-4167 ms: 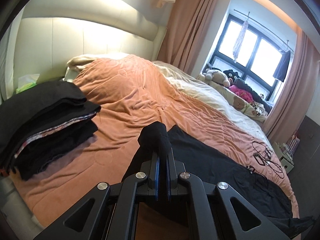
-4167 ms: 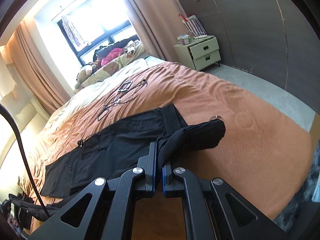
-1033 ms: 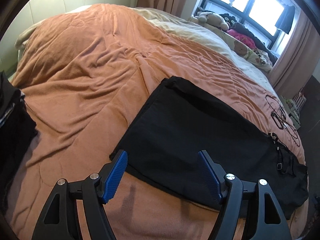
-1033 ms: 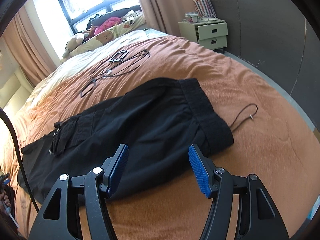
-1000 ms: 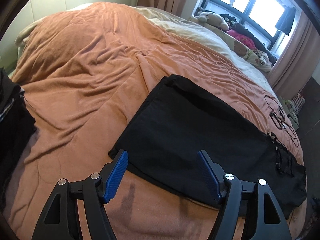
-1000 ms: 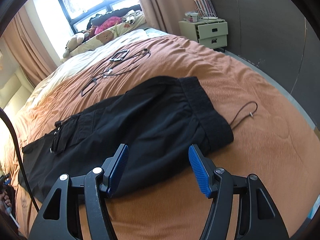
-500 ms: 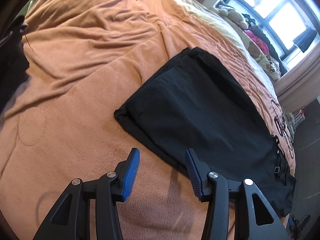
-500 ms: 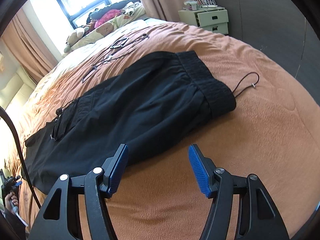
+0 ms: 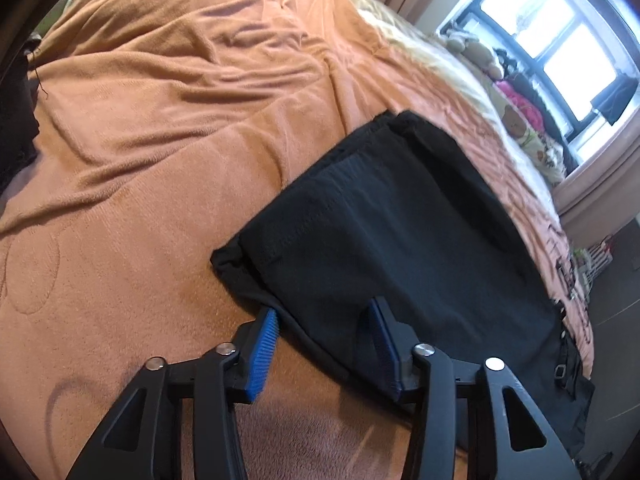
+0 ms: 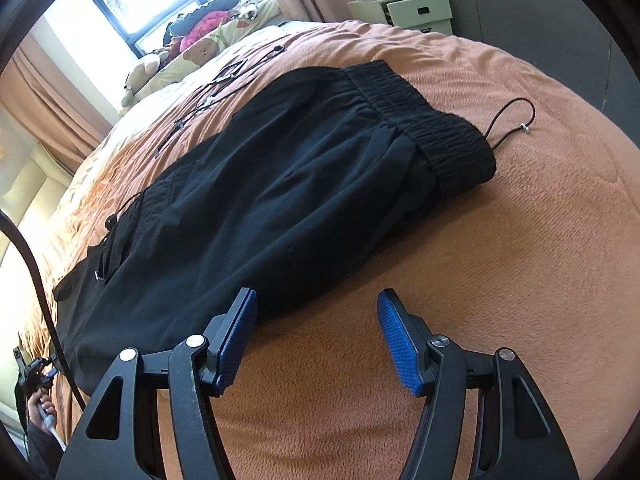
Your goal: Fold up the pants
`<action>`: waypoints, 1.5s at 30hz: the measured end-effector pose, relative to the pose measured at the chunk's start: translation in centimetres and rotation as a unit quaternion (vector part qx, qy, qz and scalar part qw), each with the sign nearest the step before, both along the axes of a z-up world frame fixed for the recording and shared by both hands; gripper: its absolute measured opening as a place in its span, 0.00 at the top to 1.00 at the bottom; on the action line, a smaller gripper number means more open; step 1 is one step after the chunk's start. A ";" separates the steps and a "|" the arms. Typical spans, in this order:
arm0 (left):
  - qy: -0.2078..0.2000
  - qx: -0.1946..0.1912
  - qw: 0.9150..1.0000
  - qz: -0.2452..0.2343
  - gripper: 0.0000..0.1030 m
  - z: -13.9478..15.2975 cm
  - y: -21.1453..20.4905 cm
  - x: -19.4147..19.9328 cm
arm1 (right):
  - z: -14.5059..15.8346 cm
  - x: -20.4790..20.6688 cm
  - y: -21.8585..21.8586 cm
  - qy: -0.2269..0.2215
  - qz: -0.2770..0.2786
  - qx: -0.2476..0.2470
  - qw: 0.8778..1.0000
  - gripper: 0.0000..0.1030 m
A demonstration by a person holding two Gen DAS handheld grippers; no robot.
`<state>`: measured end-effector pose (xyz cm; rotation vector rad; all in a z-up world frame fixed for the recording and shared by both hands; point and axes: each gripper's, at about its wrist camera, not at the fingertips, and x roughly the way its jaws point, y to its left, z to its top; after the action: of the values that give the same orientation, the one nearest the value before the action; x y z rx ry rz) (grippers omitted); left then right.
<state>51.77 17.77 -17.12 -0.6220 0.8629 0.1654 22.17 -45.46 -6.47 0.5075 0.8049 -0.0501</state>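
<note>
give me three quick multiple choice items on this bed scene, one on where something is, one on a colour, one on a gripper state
1. The drawstring loop lies:
A. on the blanket beside the waistband
B. on the nightstand
C. under the pillow

2. The pants are:
A. white
B. black
C. red

3. The right gripper is:
A. open, holding nothing
B. shut on the pants
C. shut on the cord

Key:
1 A, the drawstring loop rests on the orange blanket next to the waistband.
2 B, the pants are black.
3 A, the right gripper has its jaws spread over bare blanket.

Black left claw [image 9: 322, 320], blue ribbed pads [image 9: 262, 354], silver screws
</note>
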 end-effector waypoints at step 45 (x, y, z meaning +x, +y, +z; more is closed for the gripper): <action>-0.093 0.046 0.994 0.033 0.98 10.8 2.3 -5.8 | 2.4 -3.1 -4.5 -0.063 -0.042 0.107 0.991 0.99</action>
<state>46.00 20.09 -6.34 -0.5711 0.6517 0.2030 19.08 -49.97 -4.03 0.7395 0.6673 -0.0085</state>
